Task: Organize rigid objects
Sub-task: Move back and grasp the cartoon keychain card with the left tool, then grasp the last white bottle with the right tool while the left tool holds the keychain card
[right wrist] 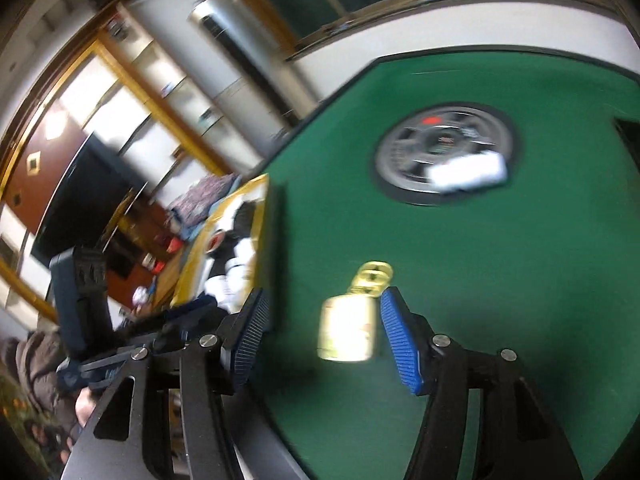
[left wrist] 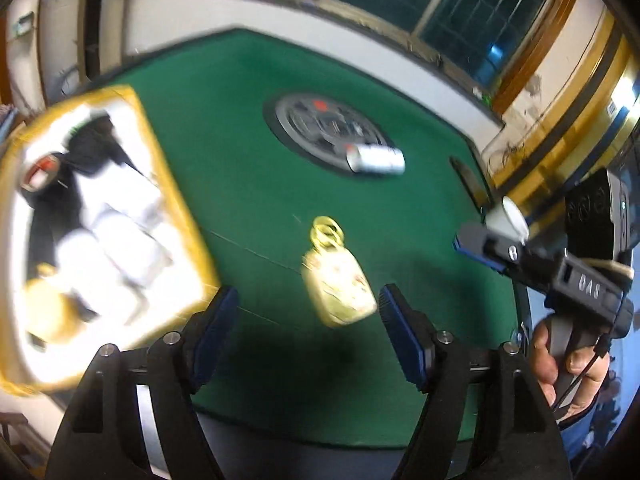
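Gold padlock lies flat on the green felt table in the left wrist view, low in the centre of the frame, its ring-shaped shackle toward the top. The left gripper hangs over the table's near edge with its blue-padded fingers spread wide and nothing between them; the padlock sits just beyond the tips. A yellow-rimmed tray at the left holds blurred white, black and yellow items. A white cylinder lies on the rim of a grey round disc set in the middle of the table. At the right edge a hand grips the right gripper.

In the right wrist view, the padlock appears low in the centre, between the blue pads of the right gripper, whose fingers stand partly apart and press on nothing. The tray is at centre left, the disc and white cylinder at upper right. The left gripper shows at lower left.
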{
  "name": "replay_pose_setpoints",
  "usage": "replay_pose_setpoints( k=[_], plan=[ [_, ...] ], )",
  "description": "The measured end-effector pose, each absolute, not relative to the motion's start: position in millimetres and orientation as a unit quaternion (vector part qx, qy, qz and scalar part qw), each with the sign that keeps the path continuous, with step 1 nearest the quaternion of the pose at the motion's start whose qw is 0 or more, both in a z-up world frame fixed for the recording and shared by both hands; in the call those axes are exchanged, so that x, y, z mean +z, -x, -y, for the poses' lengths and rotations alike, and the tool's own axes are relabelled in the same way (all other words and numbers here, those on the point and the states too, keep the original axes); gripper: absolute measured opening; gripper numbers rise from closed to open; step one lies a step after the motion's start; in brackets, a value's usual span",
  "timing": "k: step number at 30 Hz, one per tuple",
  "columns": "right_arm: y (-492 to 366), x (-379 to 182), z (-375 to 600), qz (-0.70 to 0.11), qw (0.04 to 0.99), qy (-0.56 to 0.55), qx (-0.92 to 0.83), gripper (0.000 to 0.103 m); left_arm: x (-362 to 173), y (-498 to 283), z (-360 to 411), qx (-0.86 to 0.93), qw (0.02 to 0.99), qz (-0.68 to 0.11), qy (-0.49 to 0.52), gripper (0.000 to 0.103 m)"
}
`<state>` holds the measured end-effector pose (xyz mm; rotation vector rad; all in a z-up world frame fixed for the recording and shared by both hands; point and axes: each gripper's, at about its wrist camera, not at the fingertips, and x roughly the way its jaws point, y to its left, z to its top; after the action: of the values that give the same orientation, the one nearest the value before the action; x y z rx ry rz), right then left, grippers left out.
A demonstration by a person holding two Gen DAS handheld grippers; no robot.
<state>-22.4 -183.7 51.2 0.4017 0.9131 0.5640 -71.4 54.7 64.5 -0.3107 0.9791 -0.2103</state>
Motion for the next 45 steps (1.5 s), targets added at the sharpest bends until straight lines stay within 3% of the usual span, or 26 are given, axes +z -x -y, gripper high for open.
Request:
replay_pose_setpoints(
  k=[12, 14, 15, 21, 26, 34, 45],
  plan=[
    [16.9, 37.7, 232.1, -0.415, 0.846, -0.229, 0.244, 0.054, 21.0, 26.1, 10.7, -0.012, 0.864, -0.499, 0.067, 0.071],
    [17.0, 38.8, 236.8, -0.412, 0.848, -0.233, 0.241, 0.054, 20.1, 30.7, 15.1, -0.017, 0.874, -0.483, 0.046, 0.055],
    [17.3, 39.9, 238.9, -0.409, 0.850, -0.233, 0.238, 0.054, 21.1, 34.2, 14.4, -0.025, 0.879, -0.474, 0.041, 0.052],
    [17.1, 52.2, 243.1, -0.407, 0.858, -0.224, 0.221, 0.054, 17.9, 49.4, 0.2, -0.060, 0.880, -0.471, 0.034, 0.052],
    [-8.4, 73.9, 224.7, -0.420, 0.876, -0.153, 0.181, 0.077, 17.4, 56.9, -3.9, -0.068, 0.886, -0.457, 0.037, 0.052],
    [-103.6, 52.3, 194.6, -0.459, 0.877, -0.078, 0.116, 0.080, 16.6, 64.4, -2.7, -0.073, 0.889, -0.451, 0.036, 0.052],
    [-140.6, 19.6, 168.9, -0.505, 0.857, -0.028, 0.095, 0.080, 18.1, 64.9, -2.7, -0.074, 0.892, -0.444, 0.043, 0.052]
  ],
)
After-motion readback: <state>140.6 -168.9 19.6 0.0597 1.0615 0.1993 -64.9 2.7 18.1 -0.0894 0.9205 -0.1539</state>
